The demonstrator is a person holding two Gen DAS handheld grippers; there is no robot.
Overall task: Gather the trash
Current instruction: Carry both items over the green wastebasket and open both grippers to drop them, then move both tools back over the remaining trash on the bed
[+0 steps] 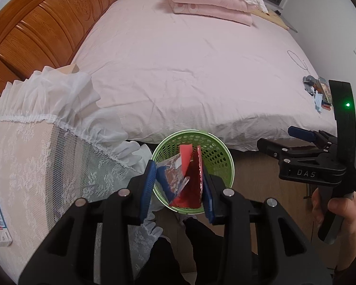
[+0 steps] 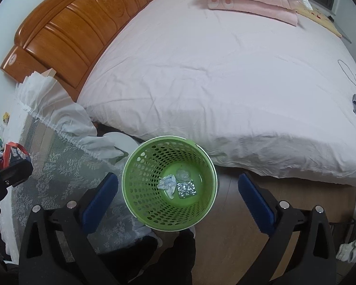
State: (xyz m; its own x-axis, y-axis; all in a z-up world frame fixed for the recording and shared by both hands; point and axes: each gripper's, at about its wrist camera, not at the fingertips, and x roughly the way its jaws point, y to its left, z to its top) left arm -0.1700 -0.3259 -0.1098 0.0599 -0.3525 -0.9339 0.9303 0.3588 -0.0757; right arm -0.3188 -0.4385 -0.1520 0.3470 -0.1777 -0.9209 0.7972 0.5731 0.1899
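We hold the left gripper [image 1: 179, 185] clamped on a bunch of red and silvery wrappers [image 1: 188, 178], right above the green basket [image 2: 140, 190] that stands on the floor beside the bed [image 2: 225, 83]. Our right gripper [image 2: 178, 198] hangs over the same basket with its jaws spread wide and nothing between them. A crumpled paper [image 2: 167, 184] and a foil pack [image 2: 186, 189] lie on the basket's bottom.

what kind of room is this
Most likely a home bedroom: a wide bed under a pink sheet, a carved wooden headboard and a folded pink quilt. A green mesh wastebasket stands on the floor beside it.
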